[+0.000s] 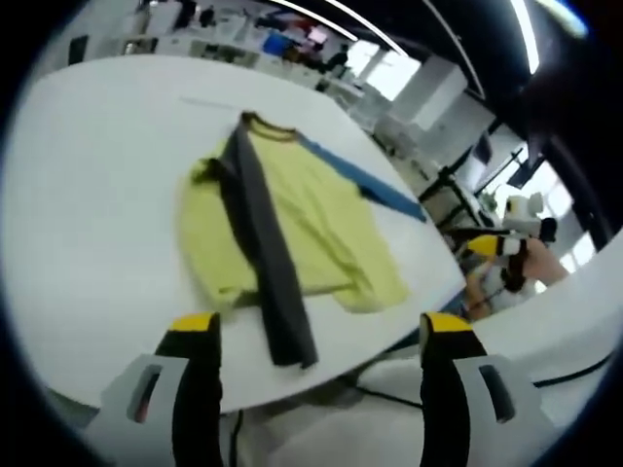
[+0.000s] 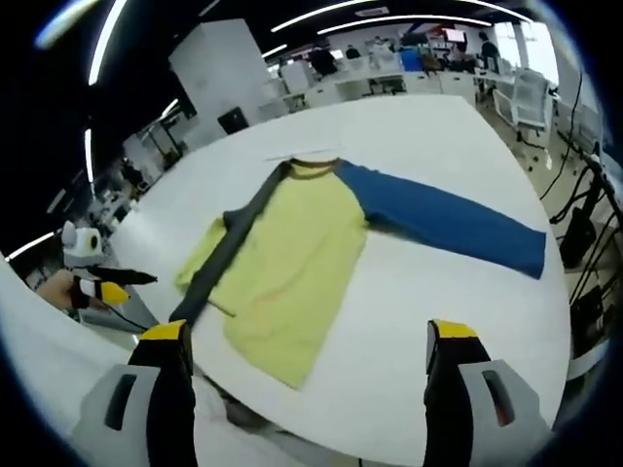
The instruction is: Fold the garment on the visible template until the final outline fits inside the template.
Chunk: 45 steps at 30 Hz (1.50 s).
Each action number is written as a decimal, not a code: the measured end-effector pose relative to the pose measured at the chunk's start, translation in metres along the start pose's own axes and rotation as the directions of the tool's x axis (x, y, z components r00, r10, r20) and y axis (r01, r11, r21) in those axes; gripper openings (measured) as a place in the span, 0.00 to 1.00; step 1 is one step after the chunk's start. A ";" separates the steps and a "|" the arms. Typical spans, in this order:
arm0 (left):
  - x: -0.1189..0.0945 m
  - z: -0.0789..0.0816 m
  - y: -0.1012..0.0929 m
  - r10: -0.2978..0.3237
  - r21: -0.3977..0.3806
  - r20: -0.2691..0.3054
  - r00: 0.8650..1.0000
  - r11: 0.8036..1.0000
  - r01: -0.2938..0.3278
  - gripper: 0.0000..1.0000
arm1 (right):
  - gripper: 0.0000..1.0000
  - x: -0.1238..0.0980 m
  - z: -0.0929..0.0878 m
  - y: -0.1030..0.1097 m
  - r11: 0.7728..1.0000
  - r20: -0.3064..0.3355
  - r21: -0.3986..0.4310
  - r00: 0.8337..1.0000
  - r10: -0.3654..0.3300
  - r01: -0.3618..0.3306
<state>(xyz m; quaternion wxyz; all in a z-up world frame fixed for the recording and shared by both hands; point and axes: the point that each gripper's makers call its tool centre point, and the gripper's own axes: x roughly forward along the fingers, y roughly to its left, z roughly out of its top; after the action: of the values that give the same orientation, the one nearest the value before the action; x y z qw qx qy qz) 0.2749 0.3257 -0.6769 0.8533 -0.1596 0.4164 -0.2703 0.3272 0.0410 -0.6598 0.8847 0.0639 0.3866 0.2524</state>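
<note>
A long-sleeved shirt with a yellow-green body point(image 1: 311, 219) point(image 2: 292, 253) lies flat on a white table point(image 1: 88, 195) point(image 2: 438, 321). Its dark grey sleeve point(image 1: 263, 253) point(image 2: 229, 243) is folded lengthwise along the body. Its blue sleeve point(image 1: 375, 185) point(image 2: 448, 219) is spread out sideways. A faint thin line point(image 2: 297, 154) marks the table just beyond the collar. My left gripper point(image 1: 319, 331) hovers open off the table edge near the hem, holding nothing. My right gripper point(image 2: 308, 336) is open and empty too, above the table edge by the body's side. Each gripper shows in the other's view point(image 1: 506, 243) point(image 2: 97, 287).
A hand point(image 2: 58, 289) holds the left gripper beyond the table edge. Black cables point(image 1: 574, 375) run under the table. Desks, chairs and white cabinets point(image 2: 224, 68) stand in the room behind. Bare tabletop surrounds the shirt.
</note>
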 end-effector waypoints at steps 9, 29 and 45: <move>0.009 -0.014 -0.001 -0.012 0.000 -0.017 1.000 1.000 0.012 0.66 | 1.00 0.000 -0.003 0.000 1.000 -0.009 0.002 1.000 0.011 -0.011; 0.031 -0.041 0.003 -0.047 0.010 -0.099 0.994 0.999 0.048 0.49 | 1.00 -0.001 -0.003 -0.003 1.000 -0.021 0.001 1.000 0.020 -0.020; 0.044 -0.051 0.008 -0.040 -0.013 -0.141 0.989 0.999 0.038 0.30 | 1.00 -0.002 0.000 -0.006 1.000 -0.024 0.005 0.999 0.022 -0.022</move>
<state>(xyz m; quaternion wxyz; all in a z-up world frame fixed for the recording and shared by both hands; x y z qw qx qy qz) 0.2588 0.3034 -0.7386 0.8154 -0.1524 0.4739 -0.2955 0.3288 0.0350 -0.6606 0.8769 0.0671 0.3972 0.2621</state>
